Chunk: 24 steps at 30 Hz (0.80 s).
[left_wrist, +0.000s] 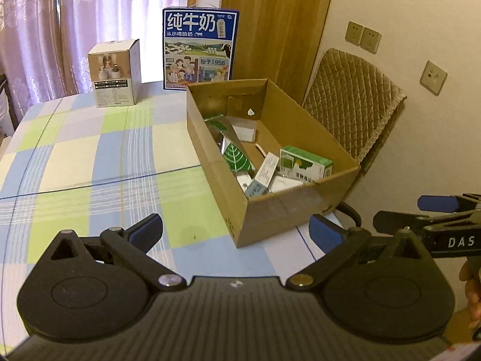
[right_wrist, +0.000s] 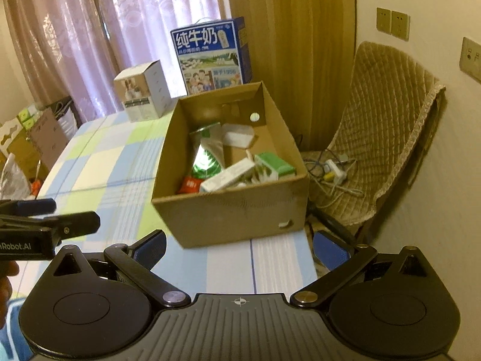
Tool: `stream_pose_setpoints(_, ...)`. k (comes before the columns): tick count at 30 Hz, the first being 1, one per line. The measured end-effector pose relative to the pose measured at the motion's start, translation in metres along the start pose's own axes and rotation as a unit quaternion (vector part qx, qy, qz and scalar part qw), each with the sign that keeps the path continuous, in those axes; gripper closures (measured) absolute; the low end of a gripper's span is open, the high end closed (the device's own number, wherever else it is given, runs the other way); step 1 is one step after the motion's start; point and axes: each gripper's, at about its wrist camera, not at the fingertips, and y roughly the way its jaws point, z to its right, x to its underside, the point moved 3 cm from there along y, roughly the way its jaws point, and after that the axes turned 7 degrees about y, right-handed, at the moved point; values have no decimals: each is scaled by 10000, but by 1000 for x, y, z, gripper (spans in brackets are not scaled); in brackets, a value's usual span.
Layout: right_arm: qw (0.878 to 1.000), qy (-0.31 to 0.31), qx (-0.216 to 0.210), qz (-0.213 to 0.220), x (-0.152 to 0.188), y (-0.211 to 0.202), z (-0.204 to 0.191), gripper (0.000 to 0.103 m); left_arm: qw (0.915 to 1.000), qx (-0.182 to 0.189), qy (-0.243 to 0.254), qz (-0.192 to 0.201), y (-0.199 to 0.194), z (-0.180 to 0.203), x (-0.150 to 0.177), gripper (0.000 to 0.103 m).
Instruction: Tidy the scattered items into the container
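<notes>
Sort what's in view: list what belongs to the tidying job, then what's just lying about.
Job: cardboard box, green carton, leaf packet, left tool, right tool.

Lying about: milk case, white box, chair, cables.

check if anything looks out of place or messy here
Nothing on the table stands out. The cardboard box holds a loose jumble of packets, and a tangle of cables lies on the chair beside it.

Filled cardboard box (left_wrist: pixel 288 210) beyond wide-spread, empty left tongs (left_wrist: pixel 236 233).
</notes>
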Motion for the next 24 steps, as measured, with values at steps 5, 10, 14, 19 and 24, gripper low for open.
stream_pose_setpoints(5, 10000, 15, 15, -60, 17, -14, -4, 2, 9999, -44, -94, 26, -18, 6, 12, 1)
stream_pose_setpoints(10, 10000, -11, 48, -36, 28, -28, -8, 2, 9997, -34, -250, 19, -32, 10, 24, 1)
stream_pose_setpoints(14, 10000, -6, 28, -5, 34, -39, -10, 2, 9995, -61, -323, 6, -41, 13, 33, 1)
stream_pose_setpoints(19, 10000, -31, 35, -4, 41, -49, -12, 2, 9990, -68, -445, 27, -52, 14, 42, 1)
stream_pose_setpoints(24, 10000, -54, 48, -8, 46, -54, -13, 2, 9990, -118, -441, 18, -61, 18, 50, 1)
